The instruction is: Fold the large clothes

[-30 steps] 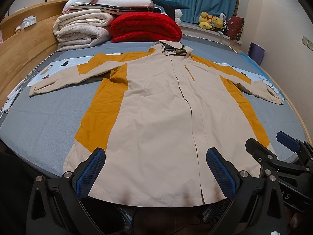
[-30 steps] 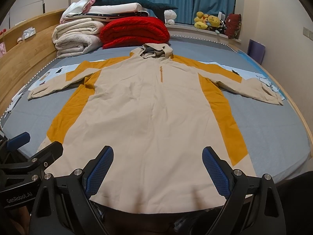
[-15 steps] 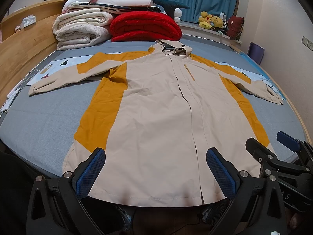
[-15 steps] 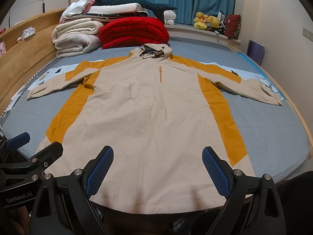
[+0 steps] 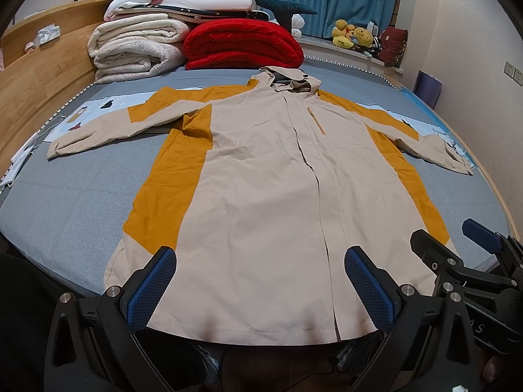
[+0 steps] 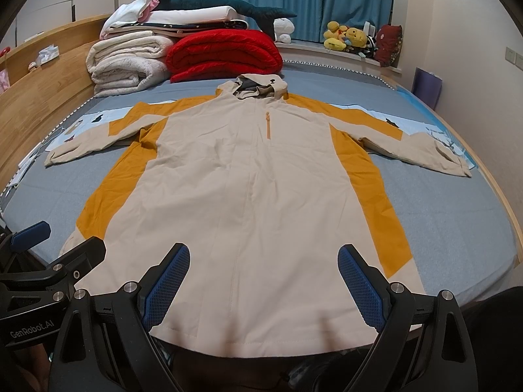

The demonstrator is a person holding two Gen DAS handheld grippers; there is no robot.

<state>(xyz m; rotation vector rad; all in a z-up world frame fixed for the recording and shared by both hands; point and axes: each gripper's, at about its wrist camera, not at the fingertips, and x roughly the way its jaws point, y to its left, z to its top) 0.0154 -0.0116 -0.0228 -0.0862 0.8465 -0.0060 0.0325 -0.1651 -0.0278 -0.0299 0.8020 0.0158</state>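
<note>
A long beige hooded coat with mustard-orange side panels lies flat, front up, on the grey-blue bed, sleeves spread out to both sides and hood at the far end. Its hem hangs over the near bed edge. My left gripper hovers open just above the hem, nothing between its blue pads. My right gripper is also open over the hem, a little to the right. Each gripper shows at the edge of the other's view: the right gripper and the left gripper.
Folded white blankets and a red quilt are stacked at the bed's far end. A wooden bed frame runs along the left. Plush toys sit on the window ledge by blue curtains. Grey-blue bed sheet lies bare on both sides of the coat.
Both views have shifted very slightly; the coat lies as before and both grippers stay open over the hem.
</note>
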